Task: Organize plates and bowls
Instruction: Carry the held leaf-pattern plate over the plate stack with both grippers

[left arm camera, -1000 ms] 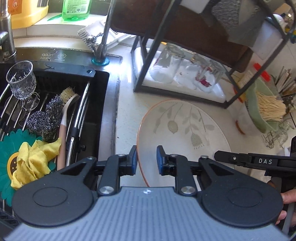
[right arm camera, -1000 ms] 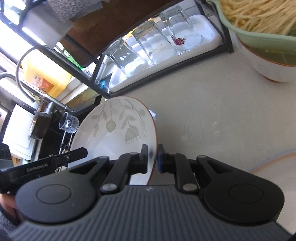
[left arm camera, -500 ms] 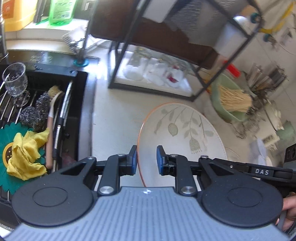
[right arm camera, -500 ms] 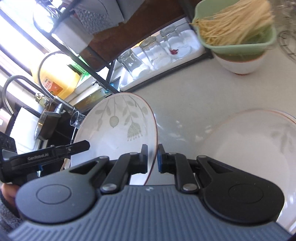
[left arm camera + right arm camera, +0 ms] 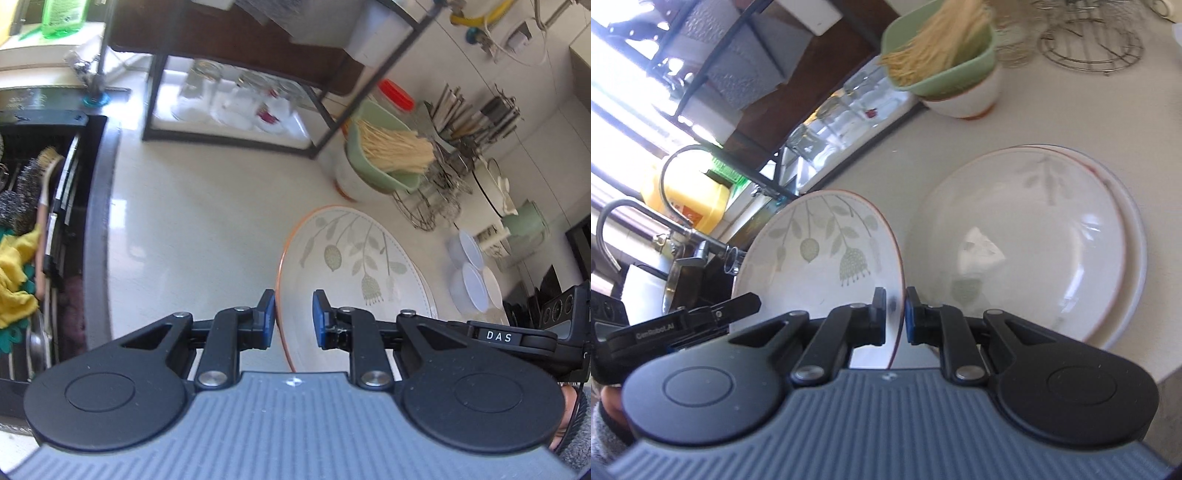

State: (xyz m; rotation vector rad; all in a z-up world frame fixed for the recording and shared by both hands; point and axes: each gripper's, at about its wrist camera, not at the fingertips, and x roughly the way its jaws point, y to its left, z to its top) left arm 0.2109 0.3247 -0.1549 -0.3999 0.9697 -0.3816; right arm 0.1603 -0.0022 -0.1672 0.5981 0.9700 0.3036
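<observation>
Ceramic in hand: round white plate with an orange rim and grey-green leaf print (image 5: pixel 354 266), held clear of the pale stone counter (image 5: pixel 192 229), tilted in the right-wrist view.
Left claw (image 5: pixel 293 317): narrow, its blue pads either side of the plate's near-left rim; the left pad seems to touch, while the right pad shows a gap, so a firm pinch here is not certain.
Right claw (image 5: pixel 895 314): almost closed, pinching the opposite rim edge-on at lower centre of its frame.
Stack already made: two similar white plates (image 5: pixel 1034 240), one nested on the other, lie on the counter right of the held plate.
Done so far: by this layout, at least two plates are gathered into one pile.
Left to do: carried plate is not yet set down; the pile looks like its likely place.
Bowls: white bowl with orange foot (image 5: pixel 971 96), under a green colander of pale sticks (image 5: pixel 945 55), sits at upper centre, unsorted.
Also waiting: small white lidded bowls (image 5: pixel 472 273) at right of the left-wrist view.
</observation>
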